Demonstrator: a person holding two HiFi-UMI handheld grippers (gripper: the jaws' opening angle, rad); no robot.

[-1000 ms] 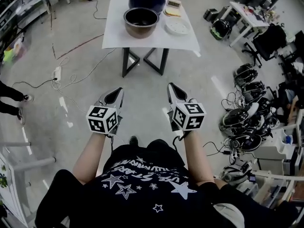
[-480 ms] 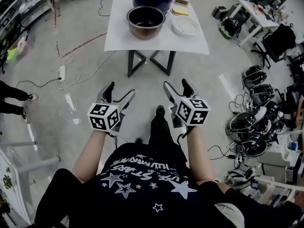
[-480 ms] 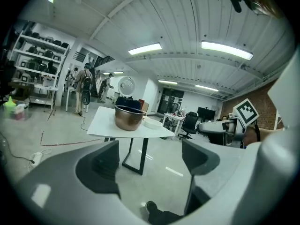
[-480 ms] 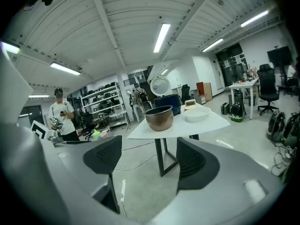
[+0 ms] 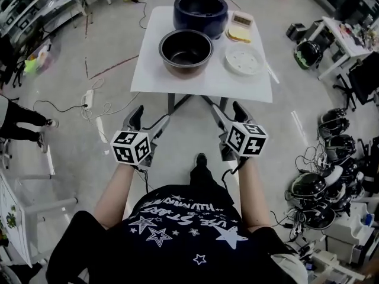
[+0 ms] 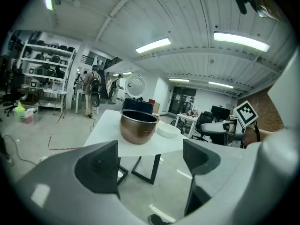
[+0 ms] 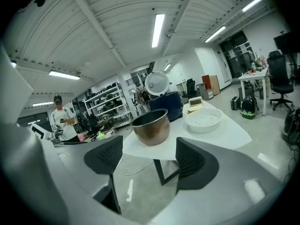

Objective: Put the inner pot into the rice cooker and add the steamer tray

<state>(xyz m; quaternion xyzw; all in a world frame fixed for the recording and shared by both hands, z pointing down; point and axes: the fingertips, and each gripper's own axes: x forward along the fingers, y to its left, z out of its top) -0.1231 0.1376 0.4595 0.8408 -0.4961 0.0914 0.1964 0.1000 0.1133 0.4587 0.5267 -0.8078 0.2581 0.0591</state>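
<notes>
A copper-coloured inner pot [image 5: 186, 51] stands empty near the front of a white table [image 5: 148, 70]. Behind it sits the dark blue rice cooker [image 5: 200, 10], lid up. The white steamer tray [image 5: 243, 59] lies to the pot's right. My left gripper [image 5: 151, 117] and right gripper [image 5: 226, 108] hover side by side short of the table's front edge, both open and empty. The right jaws have just been opening, with nothing between them. In the left gripper view the pot [image 6: 138, 125] and tray [image 6: 168, 129] lie ahead; in the right gripper view the pot [image 7: 151, 125], tray [image 7: 203, 119] and cooker [image 7: 165, 104] do too.
A small box with a display [image 5: 240, 28] sits at the table's back right. Helmets and cables [image 5: 320, 185] crowd the floor on the right. A power strip with cords [image 5: 89, 96] lies on the left, near a bystander's legs [image 5: 23, 120]. Another person [image 7: 63, 123] stands off left.
Both grippers went from shut to open. The person has walked forward, so the table is now much nearer and the grippers reach almost to its front edge.
</notes>
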